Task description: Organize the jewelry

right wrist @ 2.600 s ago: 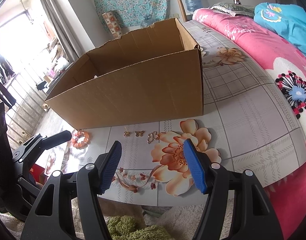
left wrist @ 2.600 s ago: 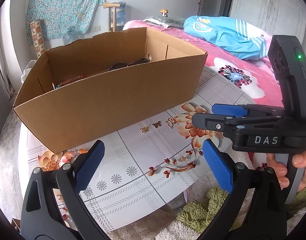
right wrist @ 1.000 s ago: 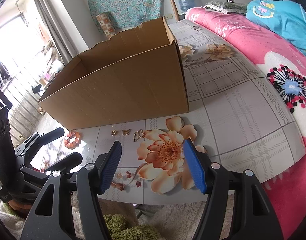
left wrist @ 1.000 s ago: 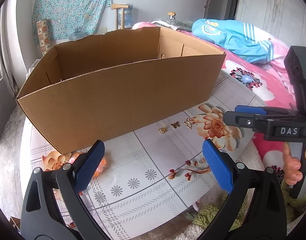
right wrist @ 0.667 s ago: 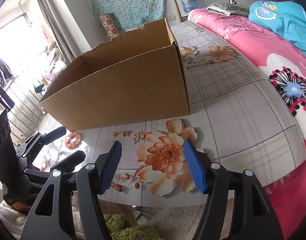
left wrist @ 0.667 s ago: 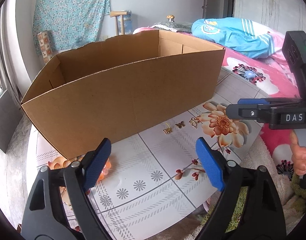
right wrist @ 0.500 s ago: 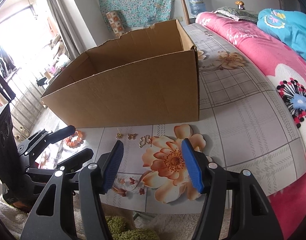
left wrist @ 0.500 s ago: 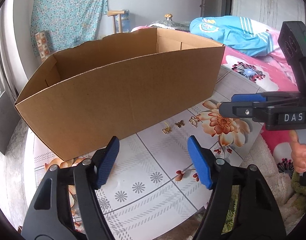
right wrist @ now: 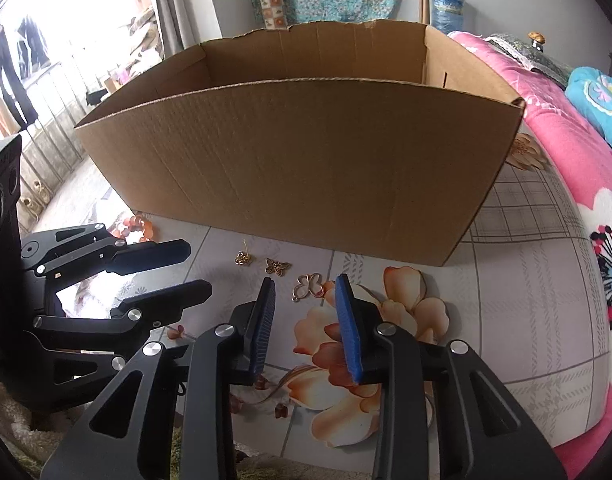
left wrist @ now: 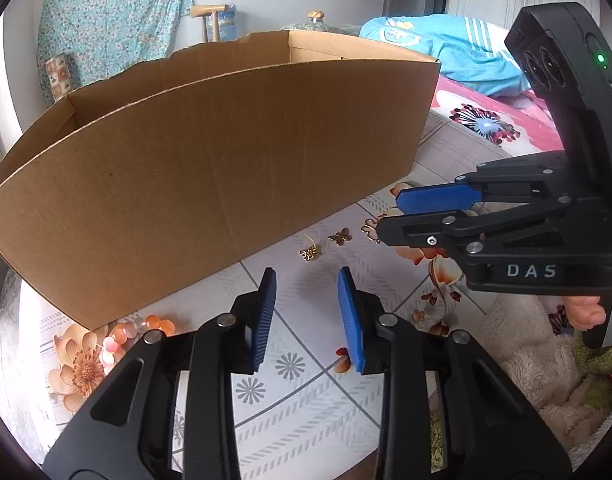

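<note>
Only right wrist view shows railings outside.

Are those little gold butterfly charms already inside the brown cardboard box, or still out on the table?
Out. The gold butterfly charms lie on the flowered tabletop before the brown cardboard box.

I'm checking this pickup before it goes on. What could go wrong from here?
The gold charms are tiny and flat on the table, so the right gripper, whose jaws have just been closing with nothing between them, may slip off them. The left gripper is close beside it: they could collide. The cardboard box is tall, so a lifted charm could catch on its wall.
</note>
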